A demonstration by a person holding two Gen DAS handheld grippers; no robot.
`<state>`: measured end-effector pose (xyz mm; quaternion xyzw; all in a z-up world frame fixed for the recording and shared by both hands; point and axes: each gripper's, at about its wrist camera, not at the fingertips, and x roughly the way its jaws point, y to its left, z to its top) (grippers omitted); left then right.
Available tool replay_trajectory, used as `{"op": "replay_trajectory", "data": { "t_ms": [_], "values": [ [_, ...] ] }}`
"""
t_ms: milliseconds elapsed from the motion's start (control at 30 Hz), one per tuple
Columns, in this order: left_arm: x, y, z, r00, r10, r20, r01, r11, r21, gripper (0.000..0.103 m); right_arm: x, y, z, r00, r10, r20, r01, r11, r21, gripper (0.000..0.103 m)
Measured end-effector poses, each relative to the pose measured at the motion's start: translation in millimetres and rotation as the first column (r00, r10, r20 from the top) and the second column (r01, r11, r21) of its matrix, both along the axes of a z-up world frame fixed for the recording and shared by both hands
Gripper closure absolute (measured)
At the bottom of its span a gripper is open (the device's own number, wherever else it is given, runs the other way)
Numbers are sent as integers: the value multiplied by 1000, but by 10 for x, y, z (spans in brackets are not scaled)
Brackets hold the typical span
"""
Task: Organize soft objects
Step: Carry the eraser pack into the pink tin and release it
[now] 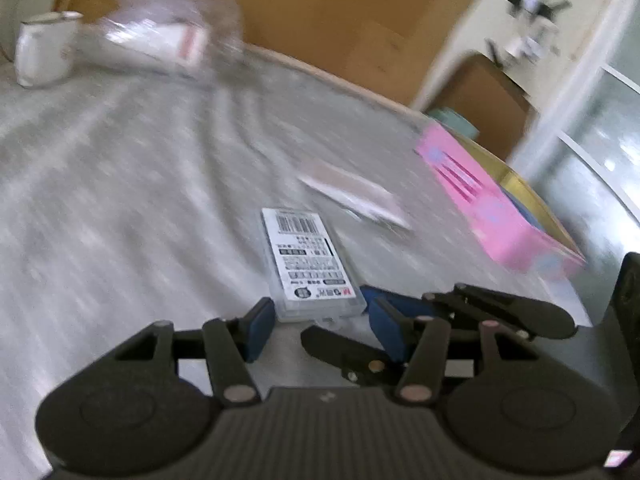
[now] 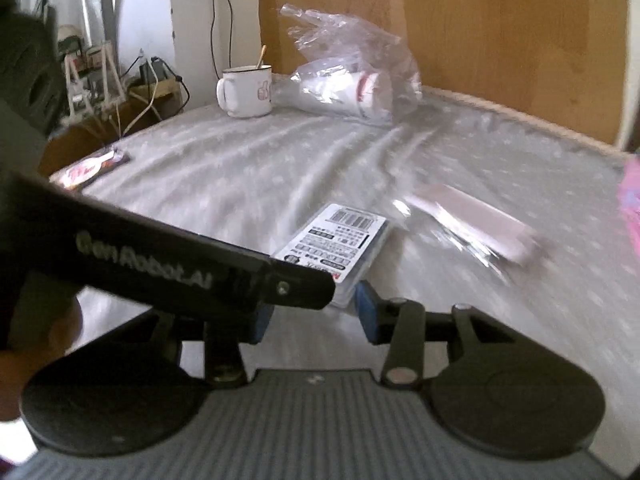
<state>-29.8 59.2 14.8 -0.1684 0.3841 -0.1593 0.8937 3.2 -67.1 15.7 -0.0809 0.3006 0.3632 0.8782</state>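
Two views, left wrist first.
Left gripper (image 1: pixel 320 326): blue pads spread apart, released, nothing between them.
Clear case (image 1: pixel 310 264): flat on the grey cloth (image 1: pixel 120 200), barcode label up, near end sitting just ahead of the pads, not pinched.
Right gripper (image 1: pixel 404 320): crossing in from the right, one blue pad right beside the case's near corner.
Flat packet (image 1: pixel 356 196): blurred, lying past the case, apart from it.
Pink box (image 1: pixel 500 208): at the right edge of the cloth; contents not readable through the blur.
Plastic bag (image 1: pixel 168 28): far left corner, clear, white wrapped item with a red band inside.
White mug (image 1: pixel 42 50): upright just beside the bag.

Right wrist view next.
Right gripper (image 2: pixel 316 316): fingers parted, released; left pad half hidden behind the other tool's black finger.
Left gripper (image 2: pixel 304 286): black finger slanting across the frame, tip over the case's near end.
Clear case (image 2: pixel 340 244): on the cloth (image 2: pixel 240 168), near end between the right pads, contact not clear.
Plastic bag (image 2: pixel 352 76): crumpled, open top upward, white roll-shaped item lying inside.
White mug (image 2: pixel 246 90): touching the bag's left side, stick standing in it.
Flat packet (image 2: pixel 476 224): right of the case, blurred.
Snack wrapper (image 2: pixel 96 166): at the cloth's left edge.
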Motion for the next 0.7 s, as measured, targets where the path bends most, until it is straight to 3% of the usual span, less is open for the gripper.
{"op": "replay_trajectory", "data": {
  "t_ms": [167,367,467,567,633,700],
  "values": [
    [-144,-733,-22,985,-171,-1,171,985,26,49,-474,-563,-37,993,-82,79,85,996,-33,55],
    [57,-1507,-20,939,-342,-20,343,939,20,46,-809,-1258,-21,945,-290,153,296,955,-15,52],
    [112,-1728,34,928,-372,-21,373,926,60,34,-793,-1550,-34,920,-365,146,367,930,13,52],
    [89,-1729,119,935,-354,6,352,932,82,30,-712,-1774,-113,910,-408,75,405,913,49,45],
    [148,-1701,149,947,-321,-8,320,945,72,32,-677,-1845,-153,908,-414,66,411,910,53,40],
    [273,-1719,116,947,-317,-50,320,946,56,46,-665,-1865,-169,911,-406,74,402,913,65,39]
  ]
}}
